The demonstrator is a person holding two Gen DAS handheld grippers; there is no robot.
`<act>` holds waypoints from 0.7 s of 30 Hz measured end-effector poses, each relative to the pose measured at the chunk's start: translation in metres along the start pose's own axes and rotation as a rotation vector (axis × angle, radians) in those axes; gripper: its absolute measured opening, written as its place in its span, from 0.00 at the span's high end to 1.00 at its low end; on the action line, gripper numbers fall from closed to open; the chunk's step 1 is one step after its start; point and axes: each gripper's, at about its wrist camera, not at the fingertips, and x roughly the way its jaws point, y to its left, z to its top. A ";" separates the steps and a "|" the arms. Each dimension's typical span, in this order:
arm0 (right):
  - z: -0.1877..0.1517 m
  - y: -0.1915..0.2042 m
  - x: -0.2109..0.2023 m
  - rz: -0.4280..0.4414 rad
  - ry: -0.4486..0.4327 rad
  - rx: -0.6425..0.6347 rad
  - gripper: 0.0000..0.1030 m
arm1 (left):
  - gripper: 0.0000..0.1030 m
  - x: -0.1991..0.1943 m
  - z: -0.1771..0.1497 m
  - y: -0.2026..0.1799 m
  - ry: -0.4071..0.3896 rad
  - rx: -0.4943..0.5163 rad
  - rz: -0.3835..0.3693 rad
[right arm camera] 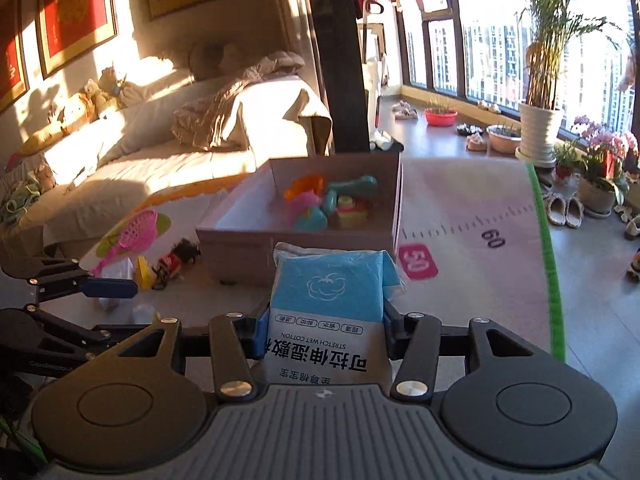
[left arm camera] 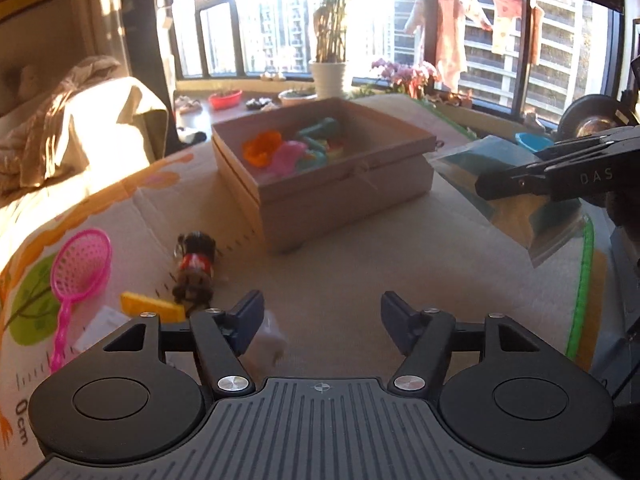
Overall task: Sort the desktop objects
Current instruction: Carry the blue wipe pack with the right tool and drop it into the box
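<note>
A cardboard box point(left arm camera: 344, 196) point(right arm camera: 240, 236) stands on the mat and holds several colourful plastic toys point(left arm camera: 292, 148) point(right arm camera: 332, 200). My right gripper point(right arm camera: 324, 332) is shut on a blue and white wet cotton pack point(right arm camera: 328, 312), held above the mat in front of the box. In the left wrist view the pack point(left arm camera: 532, 200) hangs at the right. My left gripper point(left arm camera: 322, 320) is open and empty over the mat. A small doll point(left arm camera: 194, 268) point(right arm camera: 176, 258), a yellow block point(left arm camera: 154, 306), a pink strainer scoop point(left arm camera: 78, 268) point(right arm camera: 132, 236) and a small pale object point(left arm camera: 270, 340) lie near it.
The printed play mat point(left arm camera: 360, 272) with a ruler scale and a green edge point(right arm camera: 548, 264) covers the surface. A sofa with blankets point(right arm camera: 180, 140) is at the left. Potted plants point(right arm camera: 540, 120), slippers and bowls stand on the floor by the window.
</note>
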 end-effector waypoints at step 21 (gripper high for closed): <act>-0.033 0.025 0.029 0.009 0.092 -0.080 0.50 | 0.62 0.018 -0.010 0.028 0.053 -0.154 0.115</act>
